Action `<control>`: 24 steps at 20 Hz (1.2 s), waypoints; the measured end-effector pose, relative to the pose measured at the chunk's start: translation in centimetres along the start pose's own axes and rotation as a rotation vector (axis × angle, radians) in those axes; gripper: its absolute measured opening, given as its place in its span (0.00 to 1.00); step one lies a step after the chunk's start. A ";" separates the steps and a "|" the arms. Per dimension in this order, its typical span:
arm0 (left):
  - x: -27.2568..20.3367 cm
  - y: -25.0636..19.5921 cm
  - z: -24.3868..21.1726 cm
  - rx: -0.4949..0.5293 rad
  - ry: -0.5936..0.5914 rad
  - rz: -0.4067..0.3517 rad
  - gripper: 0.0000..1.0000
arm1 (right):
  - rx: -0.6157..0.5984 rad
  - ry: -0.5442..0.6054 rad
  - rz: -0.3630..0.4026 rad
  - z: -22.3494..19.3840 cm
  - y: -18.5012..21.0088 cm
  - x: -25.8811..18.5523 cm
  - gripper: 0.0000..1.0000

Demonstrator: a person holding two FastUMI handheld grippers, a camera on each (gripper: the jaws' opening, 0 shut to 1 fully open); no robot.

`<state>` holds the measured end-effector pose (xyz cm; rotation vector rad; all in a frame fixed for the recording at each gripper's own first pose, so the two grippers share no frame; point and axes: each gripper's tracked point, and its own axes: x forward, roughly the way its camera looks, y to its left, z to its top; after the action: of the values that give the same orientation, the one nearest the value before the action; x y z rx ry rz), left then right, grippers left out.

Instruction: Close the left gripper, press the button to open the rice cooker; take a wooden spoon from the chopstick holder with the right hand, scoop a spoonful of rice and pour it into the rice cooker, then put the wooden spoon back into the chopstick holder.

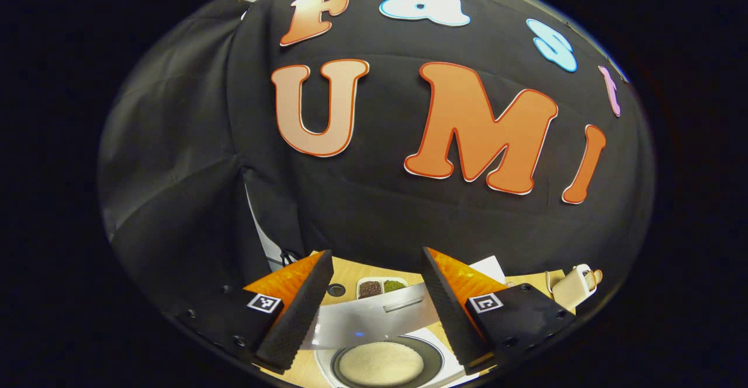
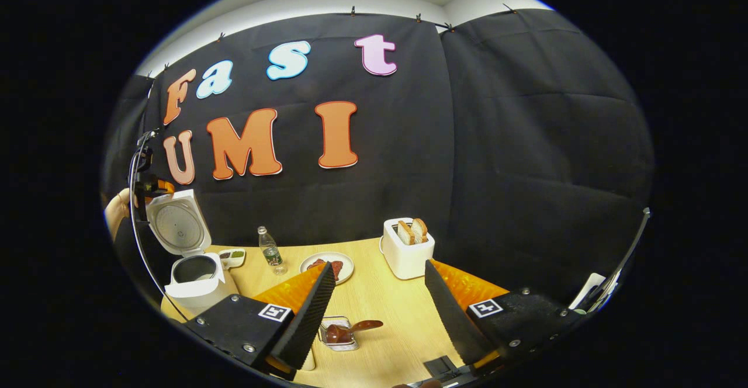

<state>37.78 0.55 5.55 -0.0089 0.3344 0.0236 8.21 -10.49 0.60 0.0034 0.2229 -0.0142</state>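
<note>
The white rice cooker (image 2: 198, 286) stands open at the table's left, its lid (image 2: 178, 224) upright. In the left gripper view the lid (image 1: 374, 315) lies just beyond my open left gripper (image 1: 377, 259), and the inner pot (image 1: 381, 363) below holds a pale, grainy layer. My left gripper (image 2: 149, 188) also shows above the cooker, with a hand (image 2: 114, 212) behind it. A brown wooden spoon (image 2: 356, 326) rests in a small metal holder (image 2: 338, 335) just ahead of my open right gripper (image 2: 380, 265), between its fingers, which hold nothing.
A white toaster (image 2: 407, 253) with bread slices stands at mid-table, also seen as the toaster (image 1: 570, 287) at right. A plastic bottle (image 2: 270, 250), a plate (image 2: 345, 266) and a small divided dish (image 2: 232, 255) of beans sit near the back edge.
</note>
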 end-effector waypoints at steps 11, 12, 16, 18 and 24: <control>-8.8 -3.9 -12.3 -0.032 0.103 -0.034 1.00 | -0.018 0.065 0.146 -2.0 1.5 0.3 0.95; -9.3 -4.1 -13.7 -0.032 0.107 -0.022 1.00 | -0.024 0.074 0.159 -2.5 1.6 0.3 0.95; -10.6 -4.8 -18.9 -0.020 0.098 0.023 1.00 | -0.040 0.113 0.187 -4.0 1.3 0.0 0.95; -10.6 -5.1 -21.1 0.016 0.098 0.048 1.00 | -0.039 0.134 0.196 -4.9 1.2 -0.2 0.95; -9.6 -5.1 -25.0 0.019 0.090 0.092 1.00 | -0.046 0.165 0.196 -6.2 0.5 -0.7 0.95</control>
<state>20.65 -5.02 -14.85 0.0246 0.4246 0.1118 6.16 -9.92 -5.33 -0.0194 0.3876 0.1869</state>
